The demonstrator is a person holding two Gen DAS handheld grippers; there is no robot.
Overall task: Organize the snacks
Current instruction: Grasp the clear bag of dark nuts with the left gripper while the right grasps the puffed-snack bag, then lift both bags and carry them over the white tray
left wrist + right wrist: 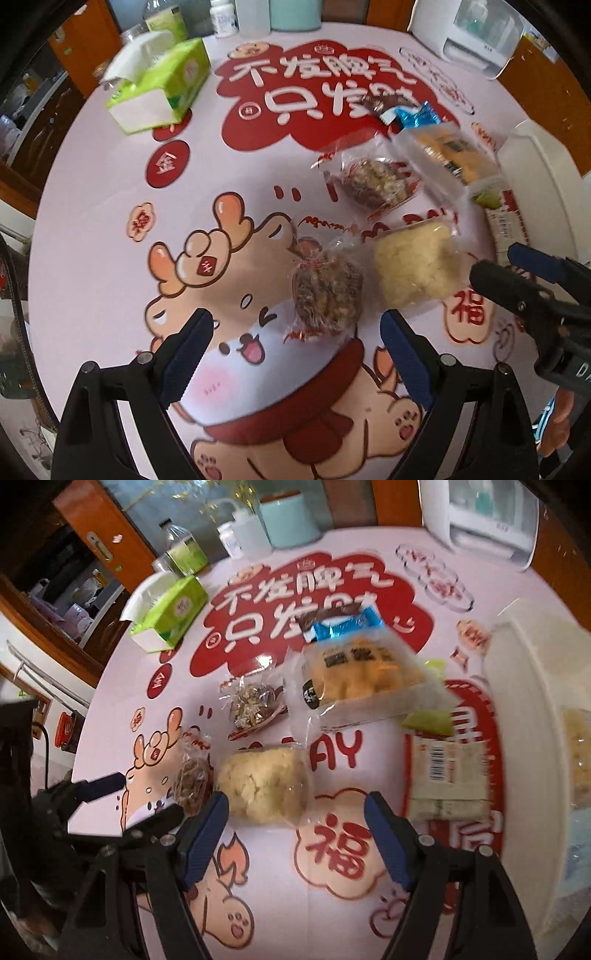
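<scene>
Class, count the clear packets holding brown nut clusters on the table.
2: near nut packet just ahead of the left gripper; far nut packet beyond it, mid-table. More may be hidden.

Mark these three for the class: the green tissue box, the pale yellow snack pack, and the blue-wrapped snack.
green tissue box (pixel 173 79), left wrist view, on its green top face.
pale yellow snack pack (pixel 264 786), right wrist view, on the pack's middle.
blue-wrapped snack (pixel 345 627), right wrist view, on the blue foil.

pink tablecloth (pixel 92 280) with red cartoon print, green tissue box (pixel 162 85), pale yellow snack pack (pixel 264 786), blue wrapper (pixel 343 626)
</scene>
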